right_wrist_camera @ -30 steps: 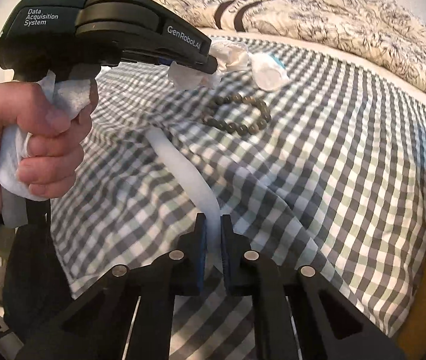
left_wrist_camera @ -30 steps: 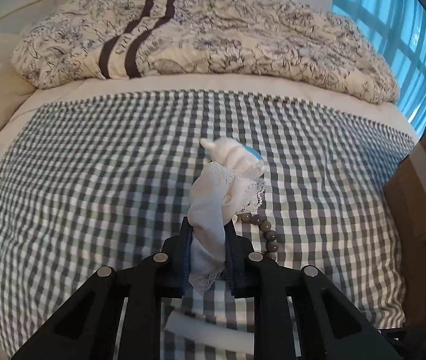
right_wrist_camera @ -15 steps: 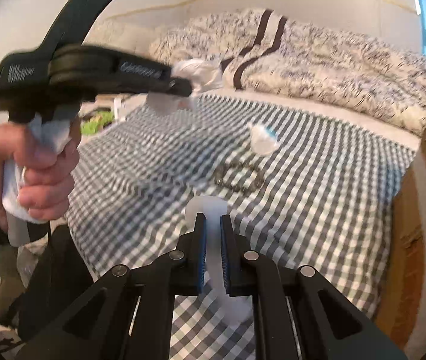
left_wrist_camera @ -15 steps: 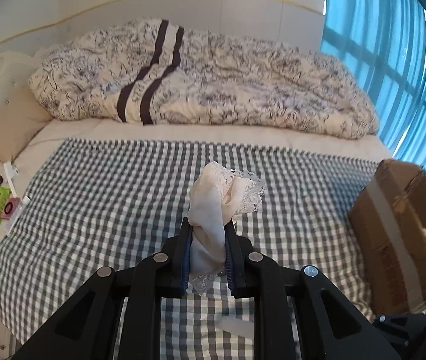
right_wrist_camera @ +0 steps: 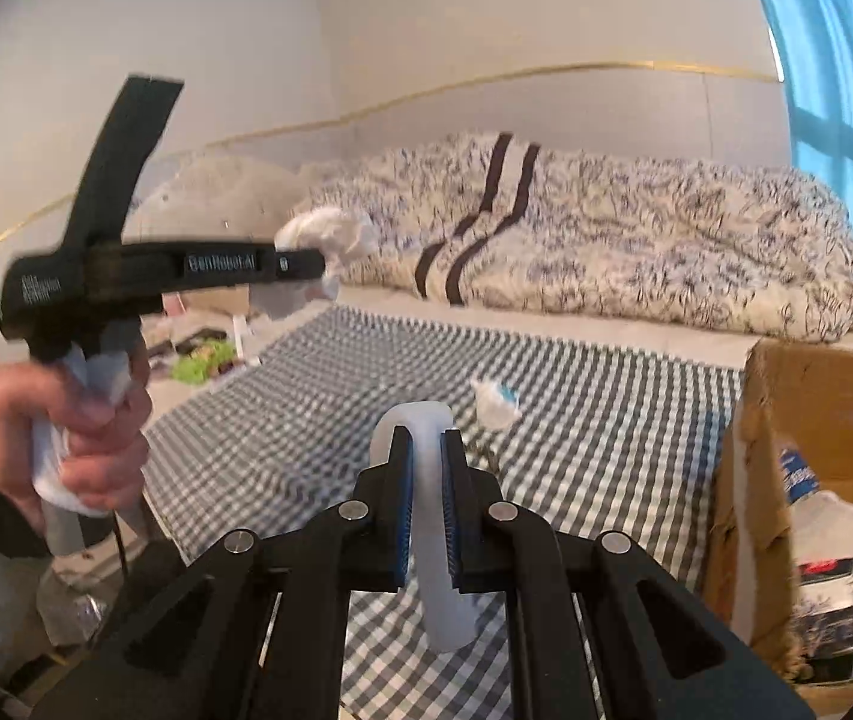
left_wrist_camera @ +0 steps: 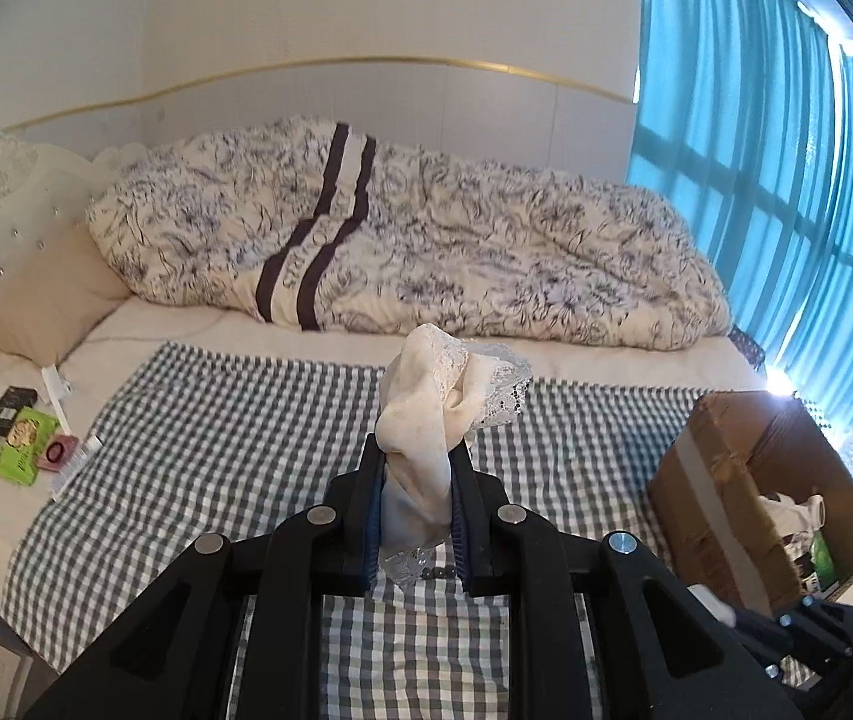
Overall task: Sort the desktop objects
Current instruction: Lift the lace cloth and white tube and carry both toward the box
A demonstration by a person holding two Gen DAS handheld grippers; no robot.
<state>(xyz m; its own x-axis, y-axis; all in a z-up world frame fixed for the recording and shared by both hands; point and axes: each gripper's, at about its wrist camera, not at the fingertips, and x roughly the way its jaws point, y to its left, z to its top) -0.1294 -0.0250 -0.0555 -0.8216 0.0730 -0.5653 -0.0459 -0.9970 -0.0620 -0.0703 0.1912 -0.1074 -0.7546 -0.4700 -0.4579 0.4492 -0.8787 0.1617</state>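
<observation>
On the far left, beside the bed, a clutter of small items including a bright green packet [left_wrist_camera: 27, 445] lies on a pale surface, and whether it belongs to the sorting I cannot tell. Over the grey-and-white checked bedspread [left_wrist_camera: 234, 450] the left gripper [left_wrist_camera: 415, 462] is lifted clear of the bed with its jaws closed most of the way on a cream lace-trimmed fabric piece [left_wrist_camera: 426, 414], which bunches up above the fingertips and hangs a little below them. A few dark round beads [left_wrist_camera: 439, 571] peep out on the spread just under that cloth. In the right wrist view the left gripper shows at the left, gripped by a hand [right_wrist_camera: 66, 444], the cloth a blurred white lump at its tip. Centre, the right gripper [right_wrist_camera: 426, 450] is pinched nearly closed on a long translucent white plastic strip [right_wrist_camera: 435, 570], which runs between the jaws and curves over above them, lifted off the bedspread. Farther out on the check lies a small white item with a blue patch [right_wrist_camera: 495, 402], not yet collected. At the right edge stands an open brown cardboard box [right_wrist_camera: 816, 378] already holding several packages, which looks like the destination. By my reckoning the sort is partway: two things in hand awaiting drop-off, at least the beads and the white-and-blue item left on the bed.
</observation>
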